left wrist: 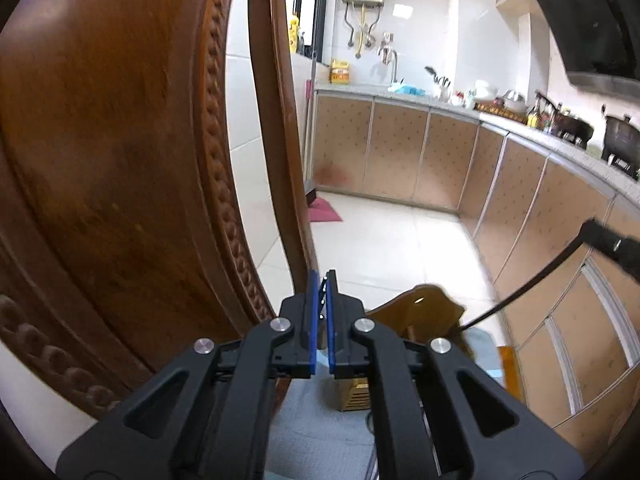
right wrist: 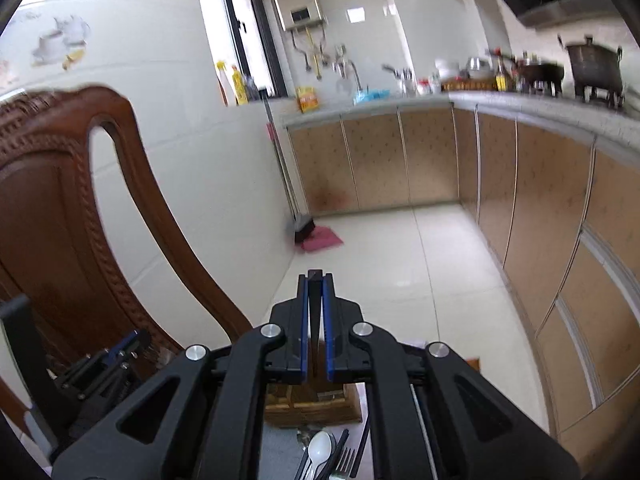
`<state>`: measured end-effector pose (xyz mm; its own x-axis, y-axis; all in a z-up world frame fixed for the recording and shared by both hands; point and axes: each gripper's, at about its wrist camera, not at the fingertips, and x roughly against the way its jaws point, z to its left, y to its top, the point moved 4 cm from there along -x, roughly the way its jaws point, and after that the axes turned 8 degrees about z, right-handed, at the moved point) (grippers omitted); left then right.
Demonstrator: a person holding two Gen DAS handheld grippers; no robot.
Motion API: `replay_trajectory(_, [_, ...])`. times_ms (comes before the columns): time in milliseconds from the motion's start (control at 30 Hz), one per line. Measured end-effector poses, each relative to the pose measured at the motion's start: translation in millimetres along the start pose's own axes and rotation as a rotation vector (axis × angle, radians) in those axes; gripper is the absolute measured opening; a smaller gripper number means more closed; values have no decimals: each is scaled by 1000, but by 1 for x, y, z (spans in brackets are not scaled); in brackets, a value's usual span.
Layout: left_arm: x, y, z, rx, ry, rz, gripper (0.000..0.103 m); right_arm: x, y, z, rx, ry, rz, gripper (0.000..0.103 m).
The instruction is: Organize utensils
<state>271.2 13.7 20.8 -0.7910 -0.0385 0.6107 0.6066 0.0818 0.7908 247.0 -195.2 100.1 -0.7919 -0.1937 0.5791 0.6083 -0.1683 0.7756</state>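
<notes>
Held utensil: one black utensil [right wrist: 315, 312] is pinched between the blue pads of the right gripper [right wrist: 315, 280]; only its slim dark shaft is seen, so its kind cannot be told.
Same utensil, left wrist view: a thin black rod is seen running from 3 o'clock down toward the picture's centre, its lower end near a pale wooden seat back [left wrist: 420, 308].
Loose utensils: one white spoon [right wrist: 320, 450] and one metal fork [right wrist: 346, 460] are counted at 6 o'clock of the right gripper's tips, low under its body; dark slender sticks [right wrist: 340, 446] lie beside them, their number not readable.
Holder: one wooden utensil holder [right wrist: 312, 404] is seen at 6 o'clock, between the gripper tips and the loose utensils, partly covered by the gripper body.
Mat: one grey cloth [left wrist: 320, 432] is laid under the holder.
Left gripper [left wrist: 322, 280]: its pads are pressed almost together, and nothing is seen pinched between them.
Chair: one carved dark wooden chair [right wrist: 60, 200] is found at 9 o'clock of both grippers, close to the left one.
Counter: one kitchen counter [right wrist: 520, 100] is seen at 1 to 2 o'clock, well apart.
</notes>
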Motion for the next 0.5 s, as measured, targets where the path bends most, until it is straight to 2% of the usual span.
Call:
replay_trajectory(133, [-11, -7, -3, -8, 9, 10, 4, -37, -19, -10, -20, -9, 89, 7])
replay_trajectory(300, [-4, -9, -2, -4, -3, 4, 4, -49, -33, -16, -8, -34, 144, 10])
replay_trajectory(367, [4, -10, -1, -10, -10, 3, 16, -46, -39, -20, -7, -31, 152, 32])
replay_trajectory(400, [8, -12, 1, -13, -10, 2, 21, -40, -40, -23, -12, -31, 144, 52])
replay_trajectory(433, [13, -16, 3, -15, -9, 1, 27, -33, -42, -28, -23, -31, 126, 56])
replay_trajectory(500, [25, -31, 7, -21, -8, 16, 27, -16, -51, -38, -34, -39, 118, 56])
